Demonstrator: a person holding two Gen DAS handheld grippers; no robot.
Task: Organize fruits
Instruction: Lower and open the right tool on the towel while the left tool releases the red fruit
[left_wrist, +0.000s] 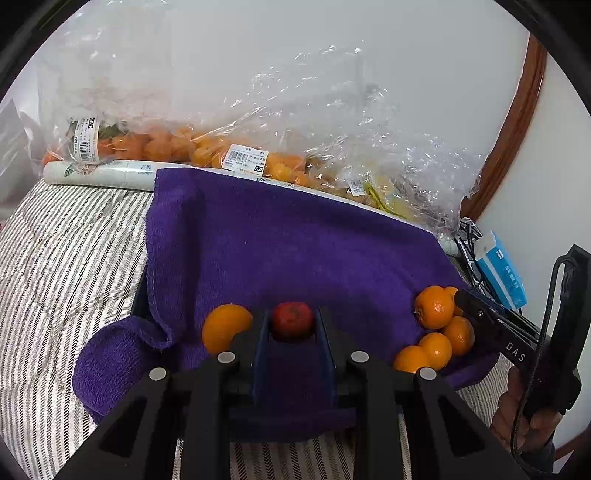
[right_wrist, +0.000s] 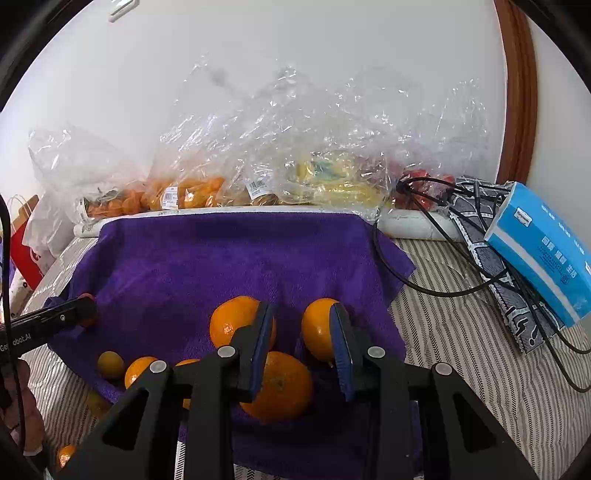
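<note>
Left gripper (left_wrist: 291, 325) pinched on a red fruit (left_wrist: 291, 320) near the front of the purple towel (left_wrist: 280, 240), with one orange (left_wrist: 223, 326) just beside its left finger and a cluster of oranges (left_wrist: 439, 328) to the right at the towel's edge. Right gripper (right_wrist: 301, 332) narrowed to its closest setting, pads gripping nothing, fingertips lodged among that cluster with one orange (right_wrist: 280, 384) below the gap. Behind the towel: clear bags of fruit (right_wrist: 192, 195) along the wall; to the right, a black cable (right_wrist: 424, 280) on the striped cover (right_wrist: 461, 332) and a blue tissue pack (right_wrist: 543, 247)
</note>
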